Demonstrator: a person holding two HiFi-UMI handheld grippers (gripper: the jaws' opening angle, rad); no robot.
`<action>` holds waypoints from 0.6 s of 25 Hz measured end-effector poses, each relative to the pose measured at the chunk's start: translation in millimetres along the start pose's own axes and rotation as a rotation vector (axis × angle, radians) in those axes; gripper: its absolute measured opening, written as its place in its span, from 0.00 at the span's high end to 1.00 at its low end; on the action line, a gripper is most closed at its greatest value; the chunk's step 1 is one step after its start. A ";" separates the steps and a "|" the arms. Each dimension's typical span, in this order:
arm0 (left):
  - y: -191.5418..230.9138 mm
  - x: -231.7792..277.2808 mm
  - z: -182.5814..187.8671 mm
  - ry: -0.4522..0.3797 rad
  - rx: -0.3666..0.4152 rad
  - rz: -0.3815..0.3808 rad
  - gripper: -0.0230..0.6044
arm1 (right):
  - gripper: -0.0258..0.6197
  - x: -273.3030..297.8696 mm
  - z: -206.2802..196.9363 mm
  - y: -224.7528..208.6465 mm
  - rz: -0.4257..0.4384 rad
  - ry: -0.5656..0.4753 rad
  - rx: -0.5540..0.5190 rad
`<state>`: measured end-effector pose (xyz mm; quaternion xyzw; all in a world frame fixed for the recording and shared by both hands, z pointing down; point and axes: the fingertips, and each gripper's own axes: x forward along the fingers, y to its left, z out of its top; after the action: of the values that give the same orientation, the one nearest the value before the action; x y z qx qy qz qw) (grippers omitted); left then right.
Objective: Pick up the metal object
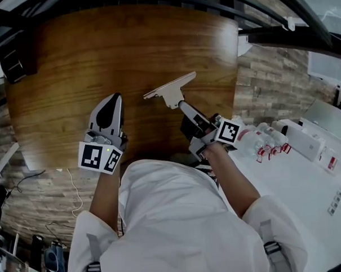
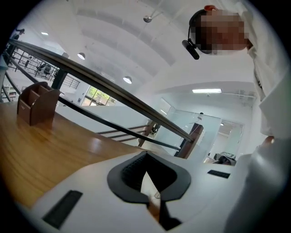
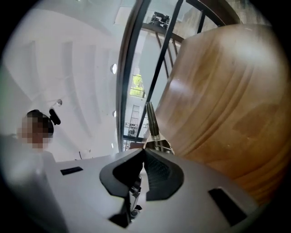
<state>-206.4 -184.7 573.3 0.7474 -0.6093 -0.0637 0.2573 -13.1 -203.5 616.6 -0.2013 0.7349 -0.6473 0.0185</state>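
Note:
The metal object [image 1: 171, 88] is a flat T-shaped tool with a wide blade and a short handle. It hangs above the round wooden table [image 1: 99, 51], near its right side. My right gripper [image 1: 187, 111] is shut on the handle, and the blade points away from me. In the right gripper view the tool [image 3: 152, 123] sticks up edge-on from the closed jaws of the right gripper [image 3: 145, 152]. My left gripper [image 1: 109, 107] hovers over the table's near left part, shut with nothing in it. In its own view the left gripper [image 2: 145, 155] has its tips touching.
A dark brown box [image 1: 13, 59] stands at the table's far left edge and shows as a wooden holder [image 2: 35, 103] in the left gripper view. A metal railing [image 2: 118, 93] runs past the table. A white counter [image 1: 308, 177] with small bottles [image 1: 266, 142] lies to the right.

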 end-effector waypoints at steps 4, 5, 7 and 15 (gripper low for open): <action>-16.6 -20.4 24.4 -0.043 0.022 0.002 0.95 | 0.92 -12.0 7.5 45.2 0.100 -0.061 -0.070; -20.1 -26.1 29.3 -0.053 0.023 0.005 0.95 | 0.92 -15.1 8.5 56.1 0.127 -0.075 -0.088; -28.4 -37.7 37.5 -0.072 0.025 0.012 0.95 | 0.92 -22.6 9.6 76.2 0.178 -0.101 -0.127; -122.8 -102.8 64.8 -0.124 0.082 -0.039 0.95 | 0.92 -94.1 -18.4 145.6 0.343 -0.156 -0.238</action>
<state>-150.7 -92.2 438.4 0.7635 -0.6116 -0.0897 0.1868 28.3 -144.3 457.9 -0.1236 0.8260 -0.5257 0.1613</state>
